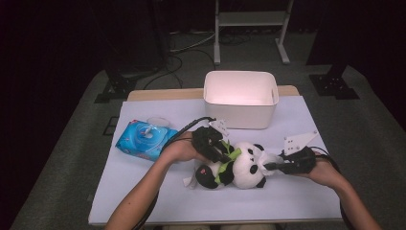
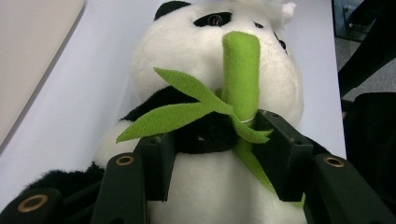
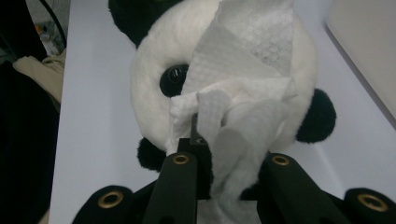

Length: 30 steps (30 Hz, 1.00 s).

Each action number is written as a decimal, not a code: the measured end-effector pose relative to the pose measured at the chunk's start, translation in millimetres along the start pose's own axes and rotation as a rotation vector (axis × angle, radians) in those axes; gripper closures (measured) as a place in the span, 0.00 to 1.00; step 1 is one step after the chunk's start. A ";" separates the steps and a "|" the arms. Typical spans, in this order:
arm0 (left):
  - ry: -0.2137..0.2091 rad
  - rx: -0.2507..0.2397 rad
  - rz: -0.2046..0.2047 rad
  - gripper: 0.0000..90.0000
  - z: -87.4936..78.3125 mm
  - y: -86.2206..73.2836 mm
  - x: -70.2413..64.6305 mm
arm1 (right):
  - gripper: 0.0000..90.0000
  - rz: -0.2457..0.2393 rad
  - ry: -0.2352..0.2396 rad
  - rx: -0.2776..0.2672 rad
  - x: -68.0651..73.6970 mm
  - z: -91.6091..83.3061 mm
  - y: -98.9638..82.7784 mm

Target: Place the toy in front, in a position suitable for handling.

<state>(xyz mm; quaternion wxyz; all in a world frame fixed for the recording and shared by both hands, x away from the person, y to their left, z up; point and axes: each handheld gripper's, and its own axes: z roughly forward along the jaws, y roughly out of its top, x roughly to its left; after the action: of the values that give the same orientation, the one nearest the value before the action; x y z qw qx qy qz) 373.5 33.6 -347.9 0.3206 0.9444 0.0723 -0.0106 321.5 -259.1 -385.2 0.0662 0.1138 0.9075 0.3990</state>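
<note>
We've got the left gripper [image 1: 216,145] clamped on the panda [image 1: 239,165] mid-table, right gripper [image 1: 274,166] pinching a wipe [image 3: 243,88] against its face. Risk: thin wipe slips out or bunches if we drag hard.

Light from above falls on the table [image 1: 158,201] while the room around stays dark; both gripper views are soft up close.
</note>
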 end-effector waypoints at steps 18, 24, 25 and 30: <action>0.027 -0.007 0.025 0.53 -7.0 1.9 -3.8 | 0.89 -0.120 0.040 0.020 4.5 20.2 54.9; 0.031 -0.041 0.035 0.50 -21.7 -0.1 -6.8 | 0.89 -0.081 0.026 0.012 -3.9 18.5 46.0; 0.033 -0.041 0.038 0.50 -24.8 -0.8 -7.4 | 0.89 -0.078 0.026 0.012 -4.7 18.7 45.9; 0.041 -0.049 0.025 0.50 -37.3 -10.8 -8.1 | 0.90 -0.064 0.028 0.011 -6.6 19.0 44.9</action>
<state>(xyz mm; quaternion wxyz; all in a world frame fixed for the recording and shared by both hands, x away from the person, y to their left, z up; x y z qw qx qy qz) 363.0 63.7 -324.3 0.3423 0.9371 0.0670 0.0146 338.8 -218.0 -364.6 0.0659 0.0794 0.9137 0.3931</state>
